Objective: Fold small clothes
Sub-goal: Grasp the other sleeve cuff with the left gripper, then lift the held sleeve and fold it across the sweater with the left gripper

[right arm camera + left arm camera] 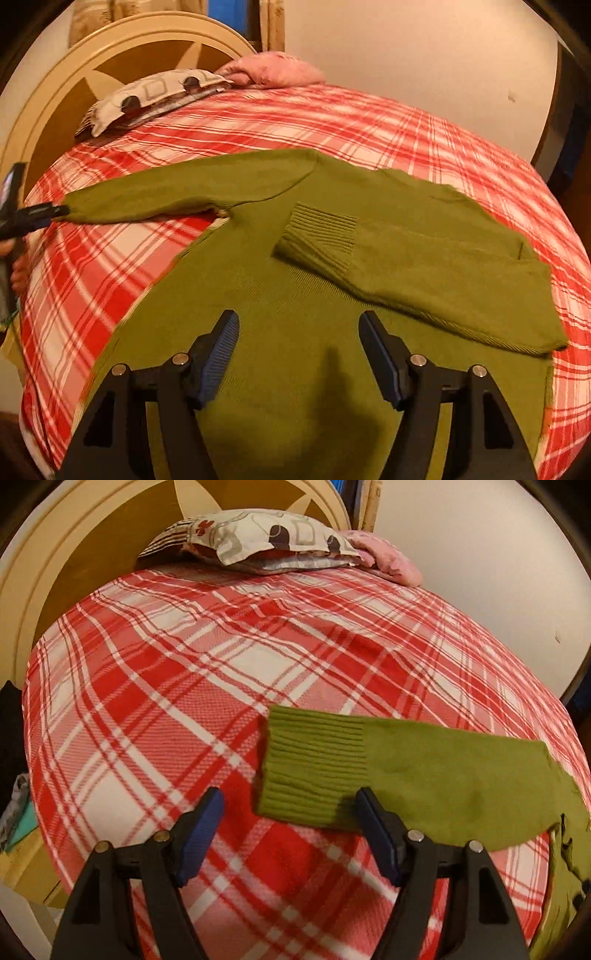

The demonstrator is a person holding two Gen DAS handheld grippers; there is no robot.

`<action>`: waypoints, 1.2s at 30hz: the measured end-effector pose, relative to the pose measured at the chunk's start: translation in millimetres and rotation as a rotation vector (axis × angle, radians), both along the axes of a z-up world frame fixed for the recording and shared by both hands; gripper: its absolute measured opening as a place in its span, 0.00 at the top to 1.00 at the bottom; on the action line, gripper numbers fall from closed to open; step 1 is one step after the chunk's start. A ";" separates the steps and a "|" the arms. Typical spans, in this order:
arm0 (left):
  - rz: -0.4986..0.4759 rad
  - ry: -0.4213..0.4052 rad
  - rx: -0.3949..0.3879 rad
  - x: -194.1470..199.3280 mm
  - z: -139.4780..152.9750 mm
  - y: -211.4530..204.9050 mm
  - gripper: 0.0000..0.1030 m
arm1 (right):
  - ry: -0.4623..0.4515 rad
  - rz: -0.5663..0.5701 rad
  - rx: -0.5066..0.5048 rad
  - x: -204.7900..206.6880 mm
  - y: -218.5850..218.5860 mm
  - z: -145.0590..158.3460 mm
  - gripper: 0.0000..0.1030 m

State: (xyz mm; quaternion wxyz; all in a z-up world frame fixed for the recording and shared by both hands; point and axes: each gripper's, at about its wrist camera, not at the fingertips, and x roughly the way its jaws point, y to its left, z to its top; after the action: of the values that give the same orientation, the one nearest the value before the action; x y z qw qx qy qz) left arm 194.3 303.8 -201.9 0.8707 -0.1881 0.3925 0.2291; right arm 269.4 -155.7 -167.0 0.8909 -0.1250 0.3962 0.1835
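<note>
Both hand-held grippers agape, L (290, 830) & R (297, 354), over green sweater (295, 295).

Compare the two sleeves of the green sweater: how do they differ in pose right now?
The right-hand sleeve is folded inward and lies on the sweater body, its ribbed cuff near the chest. The left-hand sleeve stretches straight outward over the plaid bedcover, its cuff by the left gripper. Both lie flat, and neither is gripped.
</note>
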 end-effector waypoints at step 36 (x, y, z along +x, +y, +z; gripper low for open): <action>-0.254 -0.272 -0.007 32.2 126.0 -103.6 0.87 | -0.056 -0.123 0.107 -27.8 -82.4 18.9 0.34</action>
State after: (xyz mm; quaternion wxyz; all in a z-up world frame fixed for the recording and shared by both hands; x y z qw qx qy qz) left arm 226.5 200.2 -75.9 0.9370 -0.1692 0.2925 0.0882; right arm 241.5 -238.1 -148.1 0.9166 -0.0578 0.3677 0.1459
